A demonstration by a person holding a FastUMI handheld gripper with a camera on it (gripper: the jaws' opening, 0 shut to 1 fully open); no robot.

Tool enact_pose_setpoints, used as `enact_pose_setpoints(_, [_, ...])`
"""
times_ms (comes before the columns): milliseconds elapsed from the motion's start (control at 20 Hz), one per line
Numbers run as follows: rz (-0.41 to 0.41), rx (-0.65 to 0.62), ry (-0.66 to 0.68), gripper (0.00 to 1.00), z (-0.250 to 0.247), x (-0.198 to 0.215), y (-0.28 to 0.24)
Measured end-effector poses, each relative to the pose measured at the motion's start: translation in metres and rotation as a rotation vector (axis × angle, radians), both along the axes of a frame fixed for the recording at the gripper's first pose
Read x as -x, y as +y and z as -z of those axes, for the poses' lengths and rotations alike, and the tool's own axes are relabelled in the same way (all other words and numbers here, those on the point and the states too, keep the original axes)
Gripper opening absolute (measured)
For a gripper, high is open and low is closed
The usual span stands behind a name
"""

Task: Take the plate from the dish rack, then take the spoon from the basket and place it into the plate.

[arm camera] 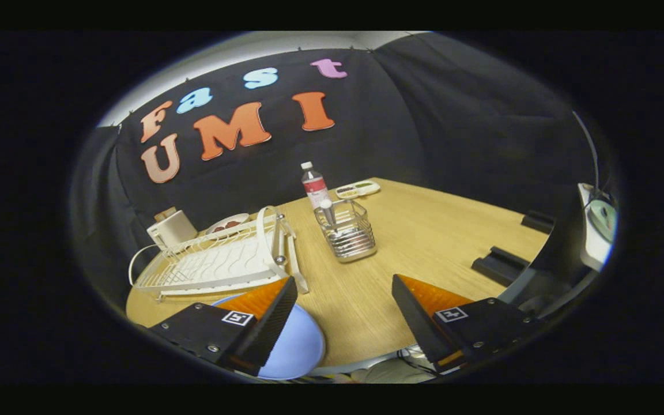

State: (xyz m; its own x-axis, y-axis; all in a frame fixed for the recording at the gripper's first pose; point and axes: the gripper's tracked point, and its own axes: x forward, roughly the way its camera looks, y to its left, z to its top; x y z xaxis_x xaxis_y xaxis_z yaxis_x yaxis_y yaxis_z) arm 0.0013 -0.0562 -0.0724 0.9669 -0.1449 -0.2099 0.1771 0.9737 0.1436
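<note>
gripper (343,305) open; left finger (268,325) hides plate (297,346) partly.

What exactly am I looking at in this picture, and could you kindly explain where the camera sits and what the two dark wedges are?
The camera rides on a hand-held gripper and looks forward along its two fingers, which are the wedges. They stand apart with nothing between them, so nothing is held. Below them is a wooden table. A blue plate lies on it, partly under the left finger. Beyond that finger is a white dish rack. Ahead of the fingers stands a wire basket with a spoon upright in it, and behind the basket a bottle.
</note>
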Motion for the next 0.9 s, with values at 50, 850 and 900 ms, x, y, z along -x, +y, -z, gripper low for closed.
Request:
enact_pose_setpoints(50, [0.001,0.034,-0.017,0.98,-0.007,-0.004,0.000])
enact_pose_setpoints(850, [-0.006,0.210,-0.170,0.51,-0.055,-0.077,-0.004])
enact_pose_setpoints(900, [-0.011,0.210,-0.162,0.47,-0.052,-0.082,-0.003])
